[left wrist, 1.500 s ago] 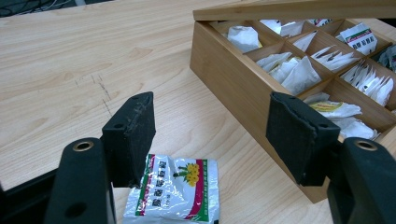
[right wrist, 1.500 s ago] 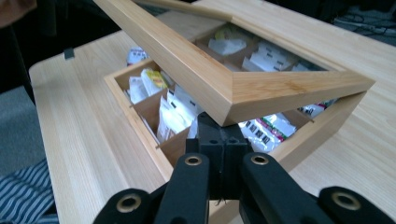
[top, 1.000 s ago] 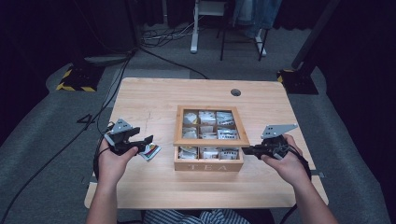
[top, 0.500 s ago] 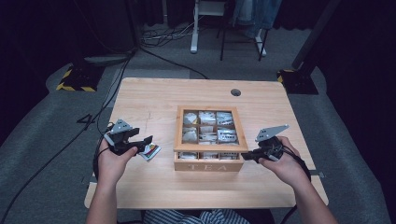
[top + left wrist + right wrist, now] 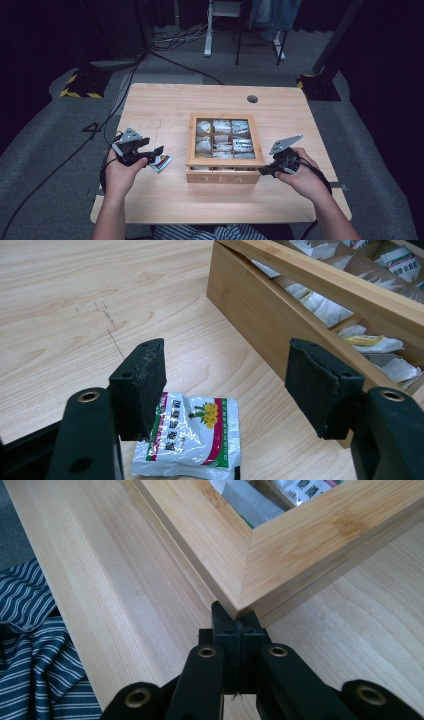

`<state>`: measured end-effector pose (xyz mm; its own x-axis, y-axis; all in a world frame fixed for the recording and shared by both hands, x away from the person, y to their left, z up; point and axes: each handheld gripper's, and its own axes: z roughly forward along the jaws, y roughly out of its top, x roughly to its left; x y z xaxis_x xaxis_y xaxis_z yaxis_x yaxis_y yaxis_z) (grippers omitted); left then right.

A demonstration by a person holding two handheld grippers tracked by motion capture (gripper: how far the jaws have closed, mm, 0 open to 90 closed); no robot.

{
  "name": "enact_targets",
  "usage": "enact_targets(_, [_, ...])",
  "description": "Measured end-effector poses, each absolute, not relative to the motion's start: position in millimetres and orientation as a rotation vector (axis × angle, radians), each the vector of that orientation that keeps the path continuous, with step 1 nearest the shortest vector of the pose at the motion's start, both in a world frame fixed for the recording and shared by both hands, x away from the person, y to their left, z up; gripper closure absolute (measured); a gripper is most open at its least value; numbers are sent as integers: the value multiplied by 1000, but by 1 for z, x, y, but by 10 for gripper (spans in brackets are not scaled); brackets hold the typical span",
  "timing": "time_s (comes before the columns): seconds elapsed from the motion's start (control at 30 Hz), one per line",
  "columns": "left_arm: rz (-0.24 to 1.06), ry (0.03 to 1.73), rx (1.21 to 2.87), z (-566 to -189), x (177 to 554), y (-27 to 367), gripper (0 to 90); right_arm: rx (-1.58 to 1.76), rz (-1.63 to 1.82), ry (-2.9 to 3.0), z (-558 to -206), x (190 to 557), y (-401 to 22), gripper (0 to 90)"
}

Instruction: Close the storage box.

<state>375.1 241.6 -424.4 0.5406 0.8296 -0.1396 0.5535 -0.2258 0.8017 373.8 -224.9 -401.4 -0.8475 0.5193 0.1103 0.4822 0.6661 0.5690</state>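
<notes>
A wooden tea box (image 5: 222, 175) marked TEA stands mid-table, with several compartments of tea bags seen through its framed top. Left of it a colourful tea packet (image 5: 161, 162) lies flat on the wood. My left gripper (image 5: 156, 152) hovers over that packet, jaws wide open; in the left gripper view the packet (image 5: 200, 437) lies below and between the fingers (image 5: 142, 385), with the box wall (image 5: 260, 305) at the right. My right gripper (image 5: 264, 171) is shut with nothing in it. Its tips (image 5: 235, 622) touch the near right corner of the box frame (image 5: 280, 545).
The light wooden table (image 5: 165, 105) has a round cable hole (image 5: 252, 99) at the back right. Striped cloth (image 5: 35, 645) on the person's lap lies past the near edge. Cables and furniture legs stand on the grey floor behind.
The right gripper has slid a little down and left along the box's near right corner. The left gripper and the packet have stayed where they were.
</notes>
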Motion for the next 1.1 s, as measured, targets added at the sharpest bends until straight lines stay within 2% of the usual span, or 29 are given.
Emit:
enact_targets(0.77, [402,1136,1909,-425,373,245,334,838,774,2923,-408,375,-228,900])
enact_targets(1.1, [413,1161,1896,-426,373,251,334,881,949,2797,-390,379,-253,900])
